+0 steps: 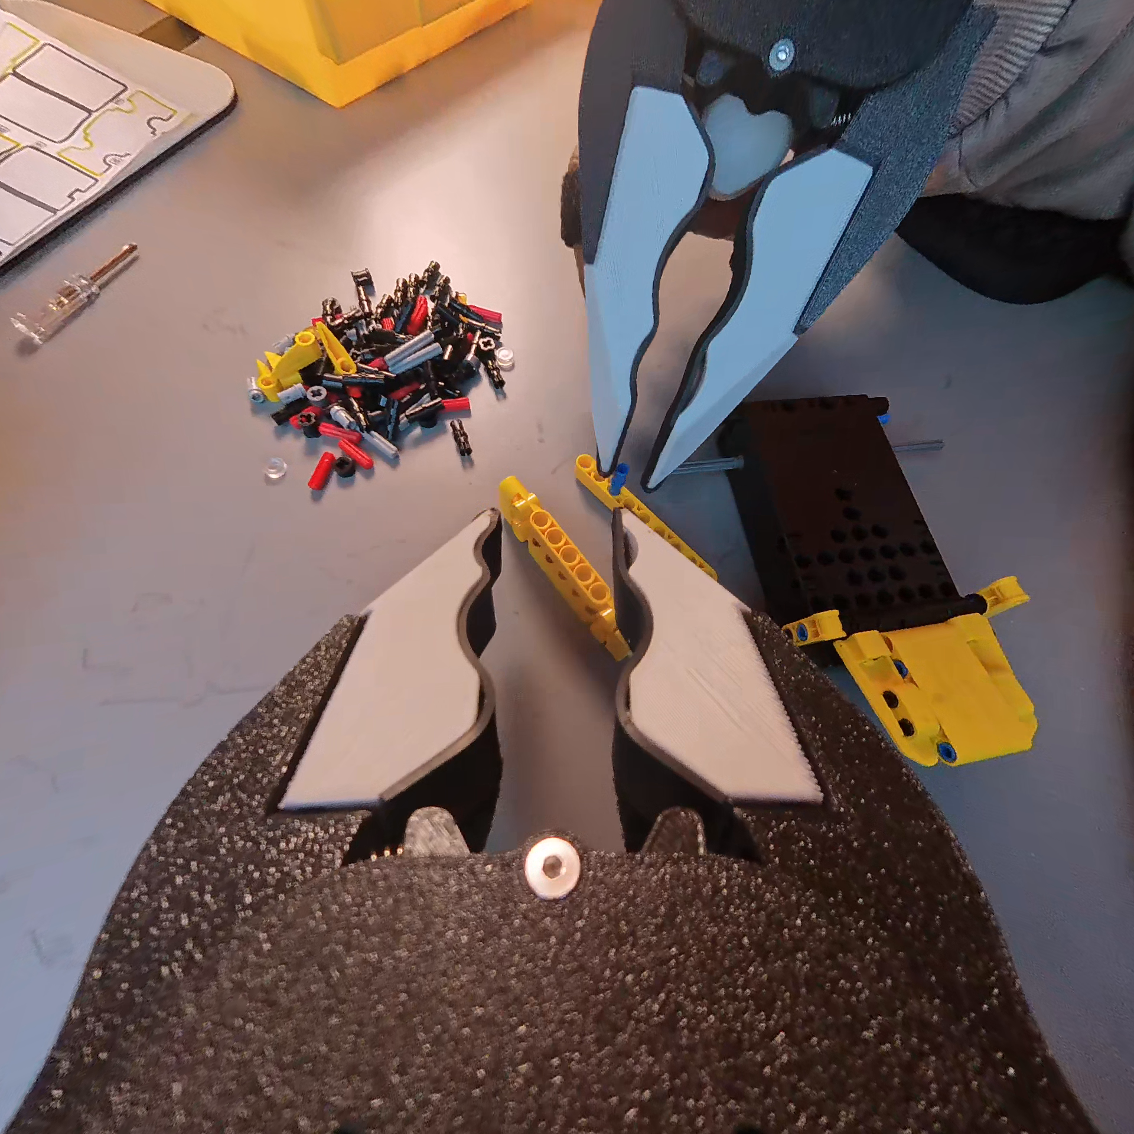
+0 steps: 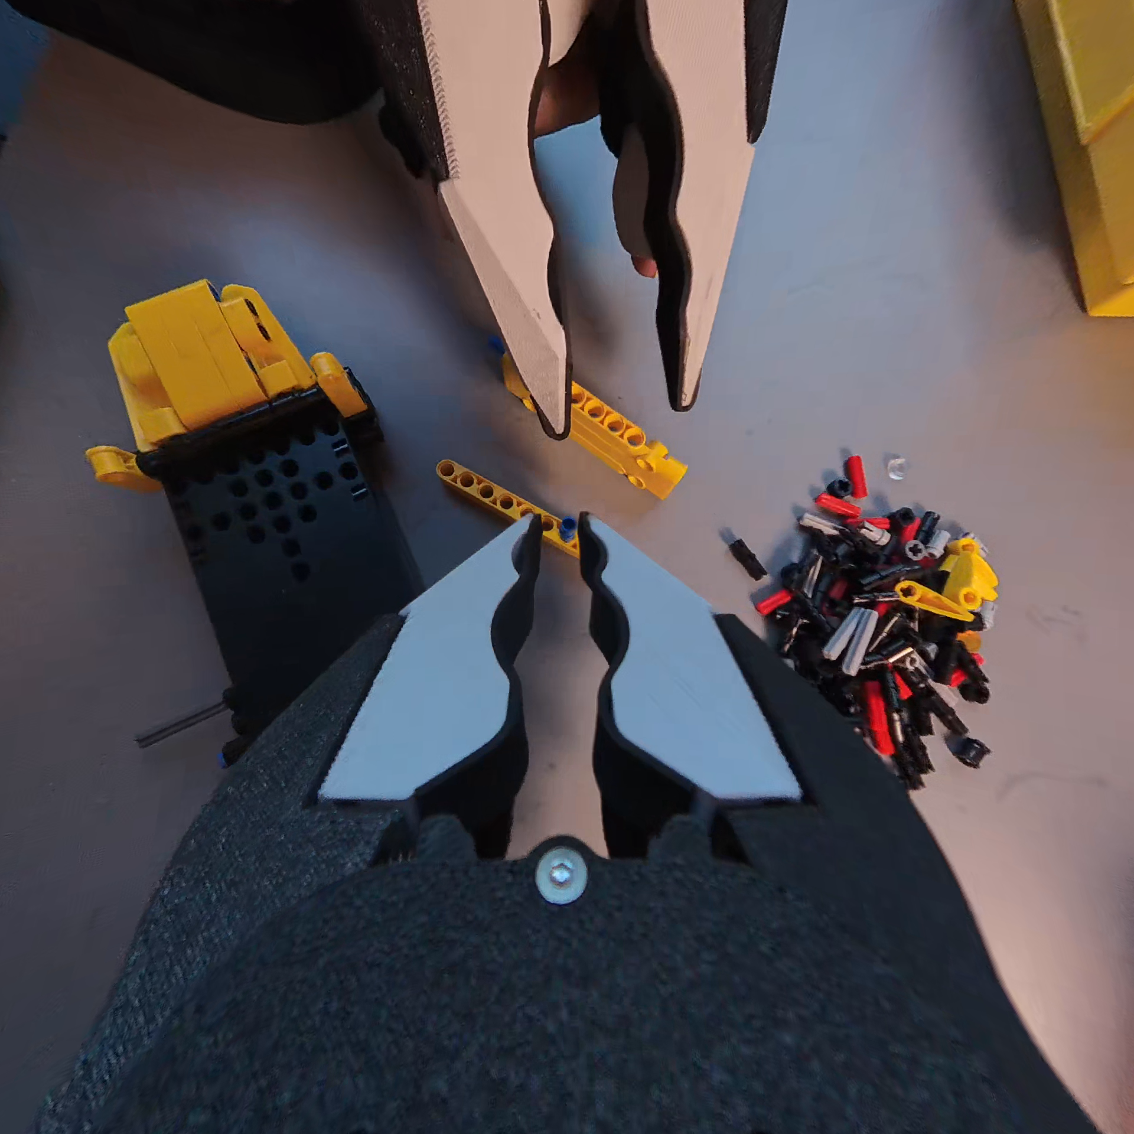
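A: Left hand-held gripper [image 1: 555,521]?
B: Spread, jaws apart, low over the grey counter [image 1: 153,552]. Straddling a wide yellow beam [image 1: 567,561] that lies flat between the fingers; right finger close against the beam's near end, contact hard to judge. Nothing pinched.

A: And the right hand-held gripper [image 2: 559,526]?
B: Nearly pressed together, only a narrow gap left. Tips down at one end of a thin yellow beam [image 2: 491,494], flanking a small blue pin [image 2: 568,525] standing in one of its holes. Seen from the left wrist view, one tip right beside the pin, the other a little off it. Whether actually squeezing the pin: cannot tell.

A: Beams touching each other?
B: No, lying just beside one another, apart, both flat on the counter.

A: Around them?
B: Black perforated assembly with a yellow front piece [image 2: 258,491] next to the thin beam, a dark axle sticking out of its far side. Heap of small black, red, grey and yellow connector parts [image 1: 380,368] on the other side, near the wide beam, with a stray black pin and a clear round stud at its edge. Farther off, a yellow bin [image 1: 343,43], a printed sheet on a dark pad [image 1: 73,123], and a small clear-handled tool bit [image 1: 73,294] lying alone.
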